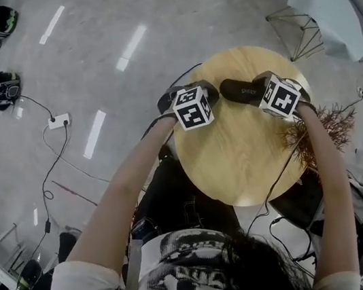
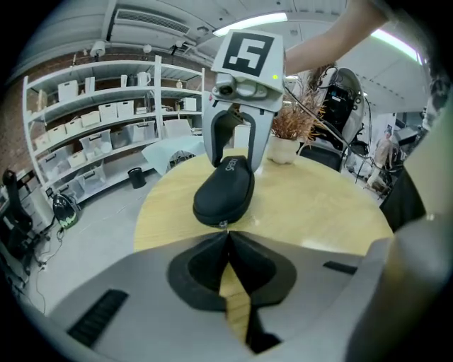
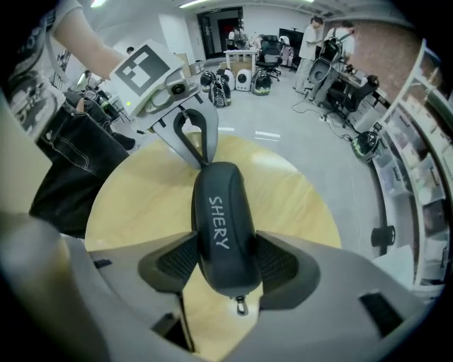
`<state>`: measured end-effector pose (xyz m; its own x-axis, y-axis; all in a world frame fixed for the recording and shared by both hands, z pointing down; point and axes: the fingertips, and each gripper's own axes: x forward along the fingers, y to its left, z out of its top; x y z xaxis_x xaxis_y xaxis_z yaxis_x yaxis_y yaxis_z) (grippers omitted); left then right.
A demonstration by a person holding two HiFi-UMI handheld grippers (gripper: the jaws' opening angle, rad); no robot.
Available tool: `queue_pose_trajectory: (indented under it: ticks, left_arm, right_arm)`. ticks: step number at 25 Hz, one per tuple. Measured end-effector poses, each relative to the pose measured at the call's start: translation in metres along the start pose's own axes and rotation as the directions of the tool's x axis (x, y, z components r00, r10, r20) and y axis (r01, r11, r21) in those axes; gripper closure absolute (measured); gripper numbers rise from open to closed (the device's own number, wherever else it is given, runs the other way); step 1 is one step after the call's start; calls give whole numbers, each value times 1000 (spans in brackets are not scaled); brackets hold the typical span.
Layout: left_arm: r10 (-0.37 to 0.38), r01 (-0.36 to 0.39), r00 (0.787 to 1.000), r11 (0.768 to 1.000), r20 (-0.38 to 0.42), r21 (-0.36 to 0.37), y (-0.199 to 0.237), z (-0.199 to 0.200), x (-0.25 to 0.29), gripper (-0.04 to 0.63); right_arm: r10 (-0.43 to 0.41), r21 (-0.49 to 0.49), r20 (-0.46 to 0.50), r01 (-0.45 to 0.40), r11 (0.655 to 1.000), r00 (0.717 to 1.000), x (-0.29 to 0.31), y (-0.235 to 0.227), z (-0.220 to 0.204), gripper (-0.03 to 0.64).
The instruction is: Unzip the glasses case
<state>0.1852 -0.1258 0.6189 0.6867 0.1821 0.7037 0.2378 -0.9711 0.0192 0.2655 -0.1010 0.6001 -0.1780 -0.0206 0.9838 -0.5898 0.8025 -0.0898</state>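
**A:** Where has the glasses case (image 1: pixel 244 89) ended up?

**B:** On the round table (image 1: pixel 239 159), on the half of the table away from the person. It looks to be resting on the wood with a gripper at each end.

**A:** What has hold of it?

**B:** The right gripper (image 3: pixel 225 254) does. Its jaws are part-way open and clamped on the sides of one rounded end, and a little metal clip (image 3: pixel 241 305) dangles below that end. The left gripper (image 2: pixel 226 237) has its jaws pressed right together, with the tips up against the opposite end. A small metal bit (image 2: pixel 223 224) shows at that end. I can't tell whether it's pinched between the jaws or just touching them.

**A:** How would you expect the case to handle?

**B:** I'd guess it's light and a semi-hard shell, since the clamped end shows no visible denting. The black surface looks smooth and curved, so a loose grip could slide off the end. Gripping across the sides as the right gripper does seems sensible, provided the pads aren't sitting on the zip seam. The other gripper only needs the small tab, which is fiddly to catch.

**A:** Which way is it pointing?

**B:** The long axis runs across the table from one gripper to the other, side to side as the person faces it. The domed top with the white lettering faces up, and the clip end points toward the right gripper.
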Motion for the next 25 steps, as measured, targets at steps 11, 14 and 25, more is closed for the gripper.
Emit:
queue_pose_trajectory:
  ticks: [11, 14, 25]
  left_arm:
    - [27, -23, 998, 996, 48, -90, -20, 1, -9, 581]
    - [34, -26, 997, 993, 65, -117, -24, 0, -13, 581]
    - [71, -63, 996, 990, 56, -126, -31, -8, -17, 583]
  right_arm:
    - [-26, 308, 76, 1, 951, 997, 3, 21, 12, 360]
    - [-23, 396, 103, -19, 918, 994, 4, 25, 16, 360]
    - [-59, 528, 79, 8, 849, 995, 3, 40, 28, 357]
